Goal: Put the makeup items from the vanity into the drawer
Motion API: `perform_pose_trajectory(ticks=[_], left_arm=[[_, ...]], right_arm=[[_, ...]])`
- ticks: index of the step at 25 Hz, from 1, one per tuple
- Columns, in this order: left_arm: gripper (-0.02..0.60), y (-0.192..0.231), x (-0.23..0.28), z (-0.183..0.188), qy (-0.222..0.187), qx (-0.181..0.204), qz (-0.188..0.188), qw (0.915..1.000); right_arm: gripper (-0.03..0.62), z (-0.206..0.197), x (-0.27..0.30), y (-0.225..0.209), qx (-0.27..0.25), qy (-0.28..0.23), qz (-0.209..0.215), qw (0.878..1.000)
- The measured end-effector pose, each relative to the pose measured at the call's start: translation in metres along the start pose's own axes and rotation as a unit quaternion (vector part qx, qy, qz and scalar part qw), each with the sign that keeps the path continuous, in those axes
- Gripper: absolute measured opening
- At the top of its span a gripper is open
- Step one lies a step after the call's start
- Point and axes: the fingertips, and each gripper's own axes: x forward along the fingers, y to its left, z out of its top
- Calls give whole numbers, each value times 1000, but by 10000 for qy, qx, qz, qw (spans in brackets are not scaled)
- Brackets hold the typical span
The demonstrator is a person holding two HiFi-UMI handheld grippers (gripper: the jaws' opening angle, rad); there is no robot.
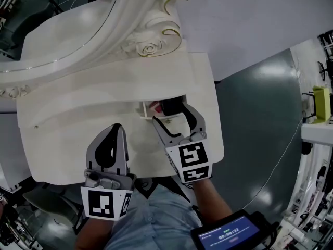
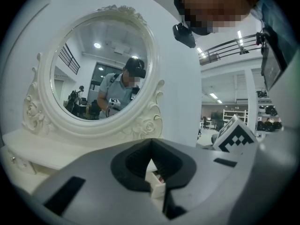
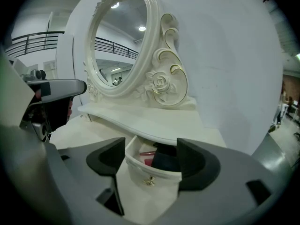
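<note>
Straddling the open drawer (image 3: 140,172) with the right gripper (image 1: 170,113)

Its jaws stand wide apart, one on either side of the small white drawer front, holding nothing. Inside the drawer lie a red item (image 1: 155,107) and a black item (image 1: 171,107). To the left, the left gripper (image 1: 117,130), jaws pressed together and empty, hovers over the vanity top (image 1: 62,124), in front of the oval mirror (image 1: 57,20).
</note>
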Motion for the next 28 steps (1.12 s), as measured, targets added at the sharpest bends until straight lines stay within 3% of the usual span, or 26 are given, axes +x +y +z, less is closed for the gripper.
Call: perform_pose_trajectory(ticks=[8,10,16,24,28], left_arm=[[0,15,-18,33,-452,71,194,9988],[0,23,-26,44,-569,115,281,9979],[0,53,-47,74,-918,277,613,9935],[0,86,-71,103,-1256,569,892,9864],[0,91,-77,106,-1280,144,950,9871]], right_arm=[[334,50,-21,40,-166,-704,295,9969],[282,64,-28,52,-254,-924,338,9948],[45,108,-42,98,-421,-1600,623,9843],[3,151,-57,154,-867,-2238,745,9679],[2,165,-62,164,-944,-2516,726,9605]])
